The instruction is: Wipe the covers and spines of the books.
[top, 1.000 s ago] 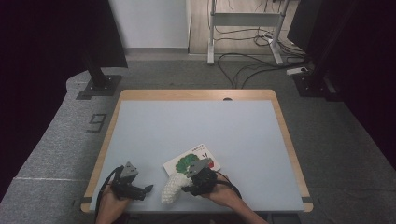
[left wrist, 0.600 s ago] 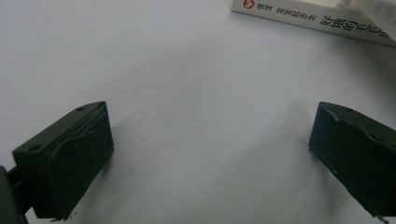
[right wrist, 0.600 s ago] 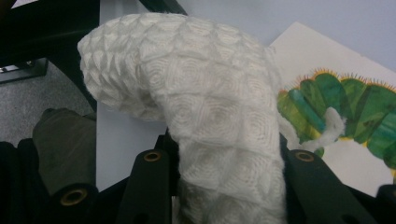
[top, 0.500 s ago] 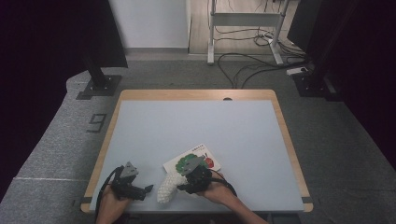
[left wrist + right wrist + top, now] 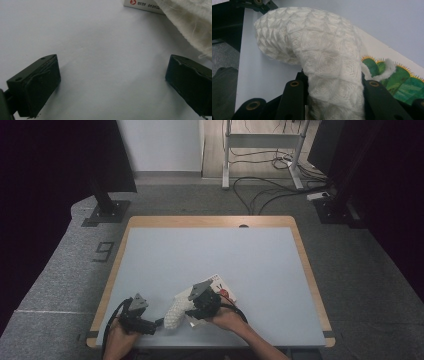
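Now the right tongs (image 5: pixel 332 92) clamp the white knitted cloth (image 5: pixel 319 57) (left tongs (image 5: pixel 112 85) gape just beside it).

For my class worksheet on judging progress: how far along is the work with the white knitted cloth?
Done: the right gripper is shut on the white knitted cloth, which bunches up above its jaws, partly over the picture book.
In hand: the cloth's free end lies beside the left gripper, whose jaws stand open over bare table.
Left: the left gripper has not yet grasped it.
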The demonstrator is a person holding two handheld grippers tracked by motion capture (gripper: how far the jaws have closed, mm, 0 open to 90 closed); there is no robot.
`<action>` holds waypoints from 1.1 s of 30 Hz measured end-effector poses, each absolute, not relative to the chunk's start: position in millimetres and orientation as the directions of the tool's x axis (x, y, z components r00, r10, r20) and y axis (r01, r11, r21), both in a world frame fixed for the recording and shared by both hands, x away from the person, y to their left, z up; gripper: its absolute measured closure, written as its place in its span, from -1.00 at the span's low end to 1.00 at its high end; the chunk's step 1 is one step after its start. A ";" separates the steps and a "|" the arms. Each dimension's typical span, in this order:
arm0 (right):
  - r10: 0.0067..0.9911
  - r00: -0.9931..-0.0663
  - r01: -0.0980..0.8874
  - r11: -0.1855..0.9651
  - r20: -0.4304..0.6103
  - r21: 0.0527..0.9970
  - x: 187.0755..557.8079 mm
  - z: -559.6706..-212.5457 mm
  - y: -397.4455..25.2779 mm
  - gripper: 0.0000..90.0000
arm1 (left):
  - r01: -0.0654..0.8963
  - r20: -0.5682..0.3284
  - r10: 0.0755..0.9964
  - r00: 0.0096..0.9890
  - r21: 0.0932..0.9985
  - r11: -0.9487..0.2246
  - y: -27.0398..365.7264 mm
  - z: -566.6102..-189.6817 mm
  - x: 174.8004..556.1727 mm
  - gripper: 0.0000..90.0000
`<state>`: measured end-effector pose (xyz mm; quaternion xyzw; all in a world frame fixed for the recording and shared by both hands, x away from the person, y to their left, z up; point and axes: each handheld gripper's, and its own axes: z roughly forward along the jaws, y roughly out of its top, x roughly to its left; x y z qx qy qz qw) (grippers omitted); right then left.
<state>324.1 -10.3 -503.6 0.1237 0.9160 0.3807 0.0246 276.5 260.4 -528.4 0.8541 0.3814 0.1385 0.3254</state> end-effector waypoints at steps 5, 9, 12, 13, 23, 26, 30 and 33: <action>0.250 -0.967 0.214 0.670 0.055 0.710 325.5 -504.6 -13.2 0.48 | 0.561 -0.011 0.742 0.671 0.662 -0.497 260.4 -528.5 276.4 -1.00; 0.260 -0.964 0.222 0.668 0.057 0.710 327.8 -504.7 -17.1 0.48 | 0.561 -0.011 0.742 0.671 0.661 -0.497 260.4 -528.5 276.5 -1.00; 0.273 -0.960 0.233 0.664 0.060 0.710 329.9 -504.9 -21.4 0.48 | 0.561 -0.011 0.741 0.671 0.661 -0.498 260.4 -528.5 276.5 -1.00; 0.278 -0.959 0.237 0.663 0.061 0.710 330.8 -505.0 -23.0 0.48 | 0.561 -0.012 0.742 0.670 0.662 -0.496 260.3 -528.5 276.4 -1.00; 0.331 -0.942 0.271 0.652 0.056 0.708 339.6 -506.0 -42.3 0.48 | 0.562 -0.011 0.742 0.670 0.662 -0.497 260.3 -528.5 276.4 -1.00; 0.348 -0.936 0.282 0.647 0.054 0.709 342.8 -506.3 -48.2 0.49 | 0.562 -0.012 0.742 0.670 0.661 -0.497 260.3 -528.5 276.5 -1.00; 0.371 -0.927 0.295 0.643 0.049 0.707 346.0 -506.5 -54.6 0.48 | 0.562 -0.012 0.742 0.670 0.662 -0.496 260.3 -528.6 276.5 -1.00; 0.383 -0.923 0.300 0.642 0.044 0.706 348.6 -506.7 -59.5 0.48 | 0.562 -0.012 0.742 0.670 0.661 -0.497 260.3 -528.5 276.5 -1.00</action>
